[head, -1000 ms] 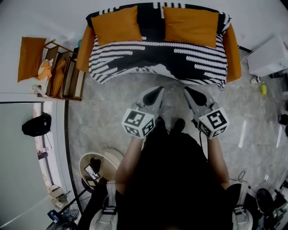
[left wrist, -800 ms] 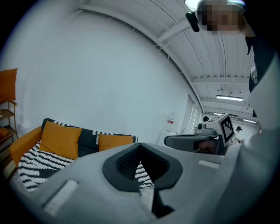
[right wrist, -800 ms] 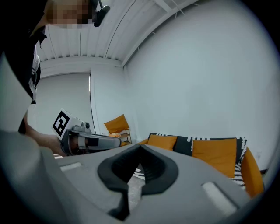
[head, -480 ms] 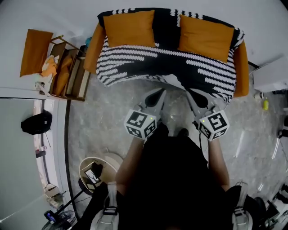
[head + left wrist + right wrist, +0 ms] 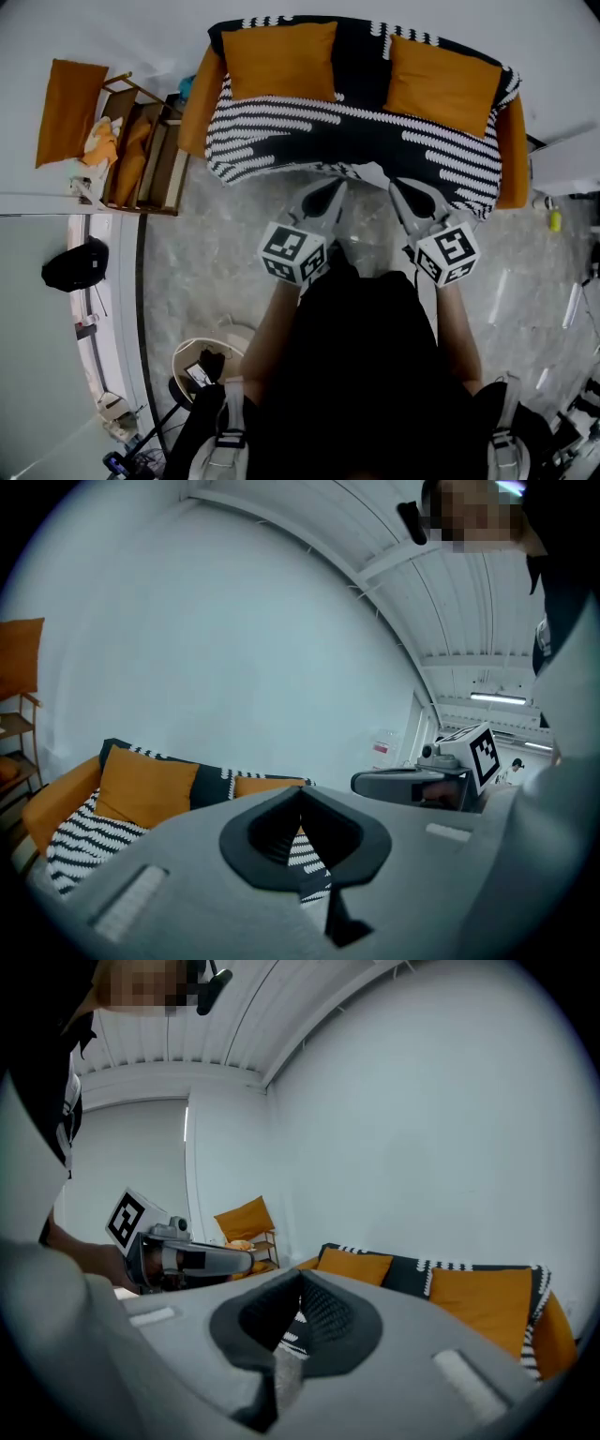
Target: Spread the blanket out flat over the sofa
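Observation:
The black-and-white striped blanket (image 5: 356,141) lies over the seat and back of the orange sofa (image 5: 195,103), and its front edge hangs toward the floor. Two orange cushions (image 5: 279,60) (image 5: 442,84) rest on it against the backrest. My left gripper (image 5: 336,185) and right gripper (image 5: 396,185) are side by side just before that front edge, both shut and holding nothing. In the left gripper view the closed jaws (image 5: 300,789) point at the blanket (image 5: 80,841). The right gripper view has its closed jaws (image 5: 300,1277) in front of the blanket (image 5: 412,1277).
A wooden rack (image 5: 141,155) with an orange cushion (image 5: 67,112) stands left of the sofa. A black bag (image 5: 75,264) and a round stool (image 5: 202,370) are on the floor at left. A white unit (image 5: 567,159) and a yellow bottle (image 5: 555,220) sit at right.
The person has come closer to the sofa, so both grippers are nearer the blanket's front edge. Both have stayed shut and empty.

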`<state>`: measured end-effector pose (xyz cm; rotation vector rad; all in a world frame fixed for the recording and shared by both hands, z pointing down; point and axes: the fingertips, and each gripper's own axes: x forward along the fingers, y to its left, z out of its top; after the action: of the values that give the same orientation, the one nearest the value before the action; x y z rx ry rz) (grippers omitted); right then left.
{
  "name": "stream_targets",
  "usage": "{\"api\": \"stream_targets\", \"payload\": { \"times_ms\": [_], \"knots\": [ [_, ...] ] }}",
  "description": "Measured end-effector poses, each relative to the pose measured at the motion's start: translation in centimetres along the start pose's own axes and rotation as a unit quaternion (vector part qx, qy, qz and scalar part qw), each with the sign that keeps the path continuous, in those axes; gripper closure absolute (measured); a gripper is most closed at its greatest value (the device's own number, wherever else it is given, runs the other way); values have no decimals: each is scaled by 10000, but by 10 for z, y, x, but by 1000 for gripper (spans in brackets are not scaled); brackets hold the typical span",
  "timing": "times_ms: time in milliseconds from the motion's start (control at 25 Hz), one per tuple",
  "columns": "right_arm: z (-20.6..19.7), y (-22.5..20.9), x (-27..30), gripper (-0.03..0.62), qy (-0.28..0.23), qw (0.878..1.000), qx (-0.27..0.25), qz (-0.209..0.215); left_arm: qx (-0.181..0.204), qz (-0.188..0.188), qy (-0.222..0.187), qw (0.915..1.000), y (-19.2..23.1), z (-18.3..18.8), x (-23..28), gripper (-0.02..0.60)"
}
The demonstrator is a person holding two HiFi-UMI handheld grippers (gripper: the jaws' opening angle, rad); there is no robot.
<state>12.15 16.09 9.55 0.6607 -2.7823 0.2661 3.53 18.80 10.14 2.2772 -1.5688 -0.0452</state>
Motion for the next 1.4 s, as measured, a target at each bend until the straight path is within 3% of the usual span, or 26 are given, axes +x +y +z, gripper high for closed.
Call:
{"api": "stream_targets", "payload": {
  "times_ms": [280,640,1080,1400],
  "knots": [
    [-24,5,22,591,427,9990,126,-31,-280,-131,290,9991,23,-23,-1,572],
    [-55,-21,45,591,890,9953,238,304,-530,43,651,9965,36,-57,24,572],
    [-79,-119,82,591,1363,9845,102,1103,-789,841,924,9890,58,-96,123,572],
    [-122,-162,130,591,1623,9668,-25,1976,-1010,1730,972,9749,92,-141,174,572]
  ]
}}
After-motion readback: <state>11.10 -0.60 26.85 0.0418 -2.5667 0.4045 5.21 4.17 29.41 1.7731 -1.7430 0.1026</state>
